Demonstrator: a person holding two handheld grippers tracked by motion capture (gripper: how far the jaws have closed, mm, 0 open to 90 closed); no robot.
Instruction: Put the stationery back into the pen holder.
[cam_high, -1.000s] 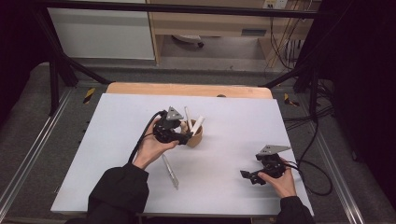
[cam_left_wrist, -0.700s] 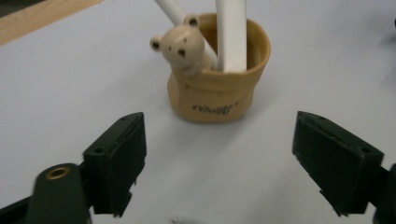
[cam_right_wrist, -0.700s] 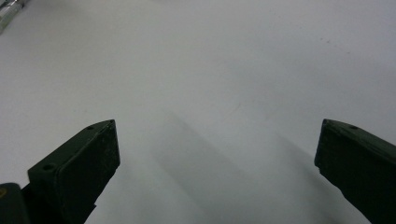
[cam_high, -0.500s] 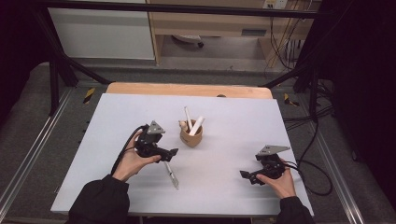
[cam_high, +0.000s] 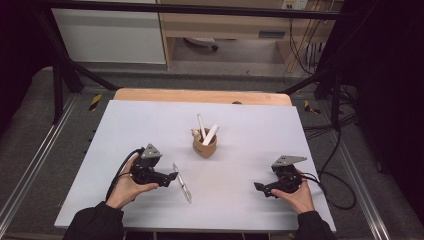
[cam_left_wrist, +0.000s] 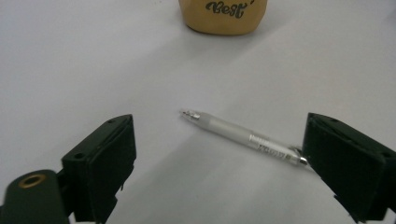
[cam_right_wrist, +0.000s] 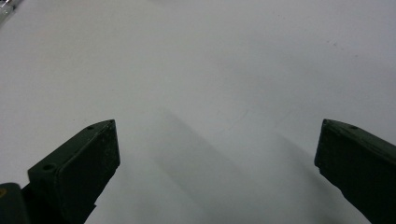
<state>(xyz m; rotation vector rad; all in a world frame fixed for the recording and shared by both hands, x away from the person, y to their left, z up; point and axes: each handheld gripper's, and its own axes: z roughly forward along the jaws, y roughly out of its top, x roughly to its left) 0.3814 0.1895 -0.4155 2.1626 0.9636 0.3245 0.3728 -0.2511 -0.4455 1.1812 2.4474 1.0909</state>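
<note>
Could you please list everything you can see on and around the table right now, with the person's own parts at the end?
Pen: one, clear with a silver tip, lying flat on the table between the open jaws of the left gripper.
Cup: one, tan, standing at the middle of the table, dark lettering on its side.
Sticks in the cup: two white ones, leaning, plus a small tan piece.
Table: one, white top, wooden strip along the far edge.
Left gripper: one, black, jaws open, just over the table, beside the pen.
Right gripper: one, black, jaws open, nothing between them.
Hands: two, dark sleeves.
</note>
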